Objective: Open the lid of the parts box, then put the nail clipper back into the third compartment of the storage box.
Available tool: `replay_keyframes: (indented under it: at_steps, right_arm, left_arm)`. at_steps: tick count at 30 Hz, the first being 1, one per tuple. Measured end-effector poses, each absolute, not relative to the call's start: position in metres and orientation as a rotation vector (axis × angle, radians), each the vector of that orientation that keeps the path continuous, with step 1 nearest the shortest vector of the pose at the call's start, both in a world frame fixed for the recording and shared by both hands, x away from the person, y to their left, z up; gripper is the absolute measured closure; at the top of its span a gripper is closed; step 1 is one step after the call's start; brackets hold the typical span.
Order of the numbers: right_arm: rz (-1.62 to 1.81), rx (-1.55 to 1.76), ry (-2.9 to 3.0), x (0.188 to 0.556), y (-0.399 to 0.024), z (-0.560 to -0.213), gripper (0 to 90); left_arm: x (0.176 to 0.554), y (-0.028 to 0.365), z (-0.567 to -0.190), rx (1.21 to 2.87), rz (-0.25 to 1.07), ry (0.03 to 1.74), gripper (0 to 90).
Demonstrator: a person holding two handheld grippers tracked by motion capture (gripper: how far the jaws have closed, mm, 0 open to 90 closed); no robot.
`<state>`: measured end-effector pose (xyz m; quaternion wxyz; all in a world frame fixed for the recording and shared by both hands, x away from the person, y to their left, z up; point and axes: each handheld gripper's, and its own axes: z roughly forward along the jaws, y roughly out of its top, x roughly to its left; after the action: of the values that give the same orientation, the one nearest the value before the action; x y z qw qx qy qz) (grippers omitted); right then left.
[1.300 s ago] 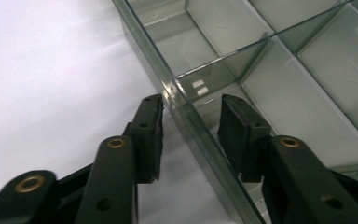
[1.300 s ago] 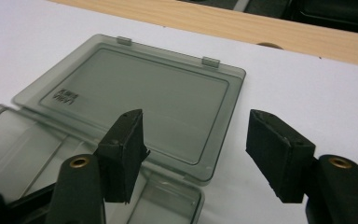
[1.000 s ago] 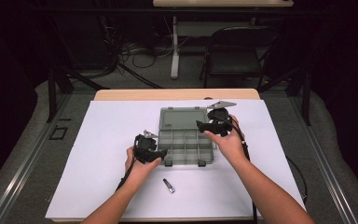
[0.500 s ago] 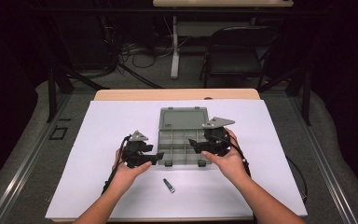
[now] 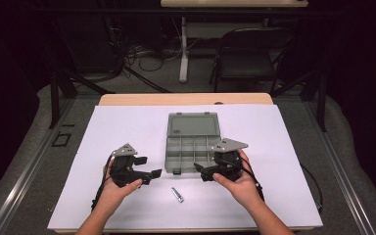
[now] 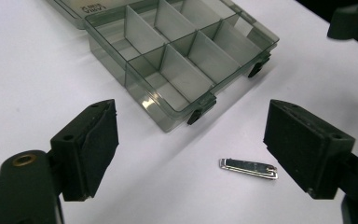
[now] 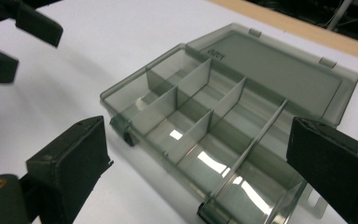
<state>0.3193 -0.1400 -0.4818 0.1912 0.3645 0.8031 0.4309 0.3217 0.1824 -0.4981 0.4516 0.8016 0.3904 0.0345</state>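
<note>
- The box (image 5: pixel 191 145) lies open near the middle of the white sheet (image 5: pixel 127 127), with its lid (image 5: pixel 193 125) flat on the far side and its compartments toward you. In the left gripper view (image 6: pixel 177 60) and the right gripper view (image 7: pixel 205 121) the compartments that you can see have nothing in them.
- The two dark latches on the near wall of the box hang free.
- A small metal clip (image 5: pixel 177 195) lies flat on the sheet just in front of the box, apart from it; you see it also in the left gripper view (image 6: pixel 248 168).
- Your left gripper (image 5: pixel 147 175) is near the left front corner of the box. Its jaws have just been opening and now stand wide apart; they hold nothing, and the clip lies on the sheet beyond them.
- Your right gripper (image 5: pixel 206 172) is close to the right front part of the box. Its jaws have also just been opening, they are wide apart and press on nothing.
- The sheet covers a wooden table (image 5: pixel 186 99).
</note>
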Motion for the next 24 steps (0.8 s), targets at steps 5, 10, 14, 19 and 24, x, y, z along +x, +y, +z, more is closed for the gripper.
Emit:
replay_keyframes:
  at_steps: [5, 10, 14, 19, 24]
  right_arm:
    - [1.195, 1.024, 2.293, 0.314, -0.138, -0.486, 2.9]
    - [1.181, 1.003, 2.323, 0.311, -0.136, -0.493, 3.9]
    - [1.176, 1.005, 2.331, 0.308, -0.135, -0.498, 4.1]
    - [1.172, 1.008, 2.346, 0.306, -0.133, -0.504, 4.1]
    - [1.168, 1.005, 2.379, 0.304, -0.128, -0.505, 4.1]
  left_arm:
    - [0.316, 0.191, -0.497, 1.990, 0.070, 0.956, 13.2]
    - [0.313, 0.202, -0.498, 1.983, 0.096, 0.988, 11.6]
    - [0.311, 0.209, -0.497, 1.963, 0.125, 1.000, 11.6]
    - [0.310, 0.214, -0.495, 1.954, 0.143, 1.007, 11.6]
    - [0.309, 0.215, -0.493, 1.961, 0.151, 1.003, 11.6]
